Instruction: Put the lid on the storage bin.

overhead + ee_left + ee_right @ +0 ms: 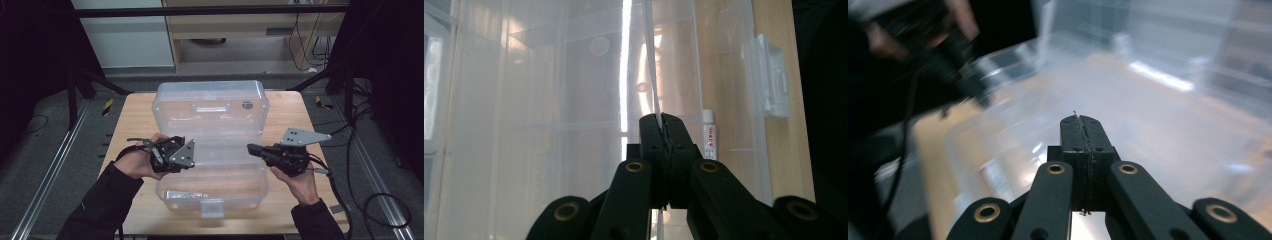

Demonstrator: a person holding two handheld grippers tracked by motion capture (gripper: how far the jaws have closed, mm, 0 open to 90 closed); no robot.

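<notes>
Resting on wooden table (135, 115) — clear box (210, 120) | left gripper (663, 122) pinching its wall | right gripper (1082, 122) closed, empty

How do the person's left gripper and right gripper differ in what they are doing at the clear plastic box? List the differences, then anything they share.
The left gripper is shut on a thin clear wall of the box, while the right gripper is shut with nothing between its jaws. The left gripper sits at the left edge of the clear plastic box; the right gripper hovers over its right side. The left gripper view is sharp; the right gripper view is blurred. Both are black and hand-held.
</notes>
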